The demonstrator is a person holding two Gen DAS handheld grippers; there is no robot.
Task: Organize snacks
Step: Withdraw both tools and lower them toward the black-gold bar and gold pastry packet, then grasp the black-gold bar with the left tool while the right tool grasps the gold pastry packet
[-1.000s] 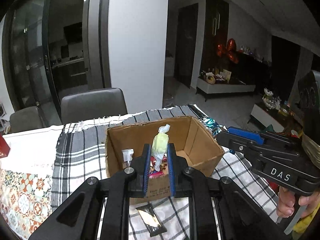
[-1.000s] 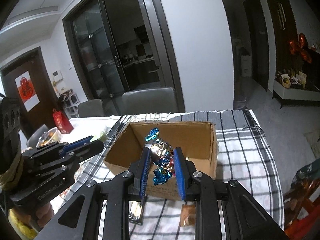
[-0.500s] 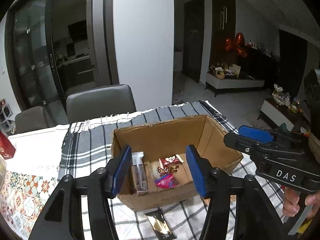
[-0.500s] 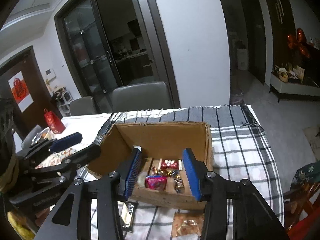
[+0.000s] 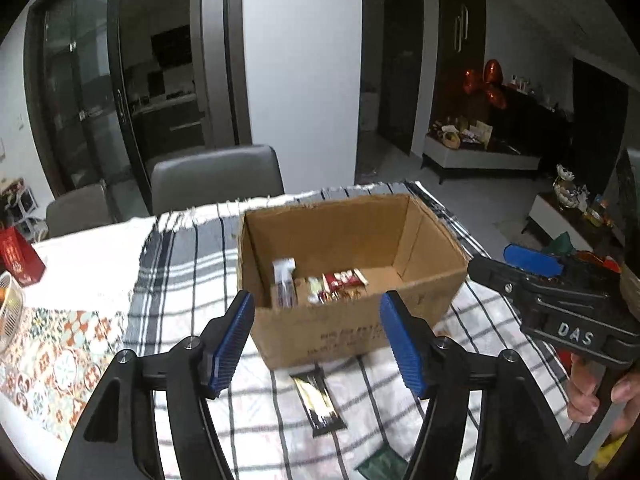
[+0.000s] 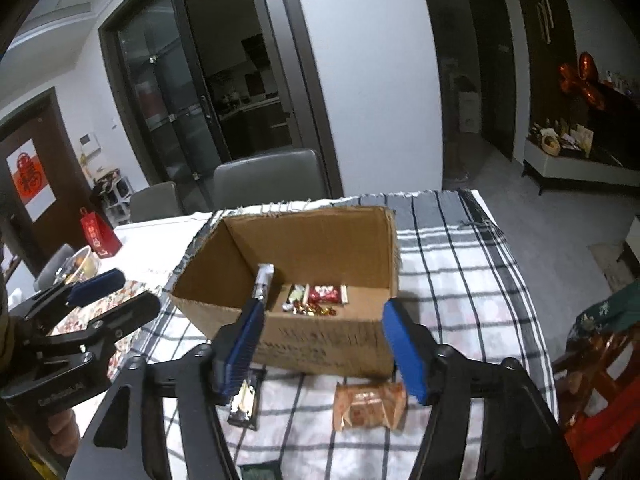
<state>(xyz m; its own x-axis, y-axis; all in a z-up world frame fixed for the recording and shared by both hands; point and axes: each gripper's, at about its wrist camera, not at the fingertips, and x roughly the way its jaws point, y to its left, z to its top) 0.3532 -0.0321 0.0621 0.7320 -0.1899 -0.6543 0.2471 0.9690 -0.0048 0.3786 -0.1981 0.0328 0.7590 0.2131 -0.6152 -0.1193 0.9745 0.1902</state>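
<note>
Over checked cloth (image 5: 192, 280), left gripper (image 5: 316, 338) and right gripper (image 6: 322, 346) just spread, empty.

Both wrist views angled down from close behind own jaws, facing the cardboard box (image 5: 352, 276) (image 6: 304, 276). Left view offset left, right view offset right; box and checked cloth (image 5: 188, 264) (image 6: 460, 276) shared.

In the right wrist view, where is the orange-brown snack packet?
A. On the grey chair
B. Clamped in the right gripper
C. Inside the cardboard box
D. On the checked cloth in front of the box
D: the orange-brown packet lies on the checked cloth, just outside the near wall of the cardboard box.
</note>
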